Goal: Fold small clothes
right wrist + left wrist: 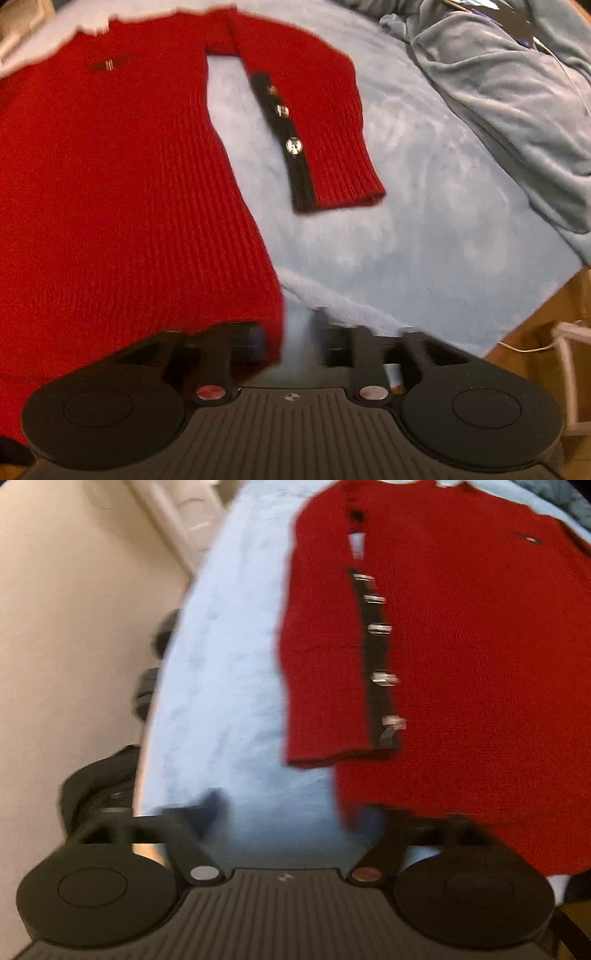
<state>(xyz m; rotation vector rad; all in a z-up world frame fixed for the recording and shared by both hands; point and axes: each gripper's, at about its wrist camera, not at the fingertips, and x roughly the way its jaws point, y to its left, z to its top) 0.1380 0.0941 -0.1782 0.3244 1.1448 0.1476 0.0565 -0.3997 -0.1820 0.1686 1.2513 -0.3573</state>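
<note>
nearest in the left view, the left gripper (291,812) sits low at the bed's near edge with its jaws spread wide, one finger over bare blanket and the other at the hem corner of the red knit sweater (461,664); the blur makes it hard to say whether that finger touches the cloth. on the other side, the right gripper (288,332) is also spread wide at the opposite hem corner, its left finger overlapped by the red hem, its right finger over the light blue blanket (406,229). the sweater lies flat on the blanket, hem toward the grippers and collar far away. one sleeve (321,646) lies alongside the body with a black strip and a row of silvery buttons (380,628) down its cuff; the other sleeve (325,122) angles away from the body, blanket showing between them. beyond it, at the far right, a grey-blue cover (517,92) lies bunched up. off the bed's left edge, a dark garment (99,782) lies on the pale floor.
</note>
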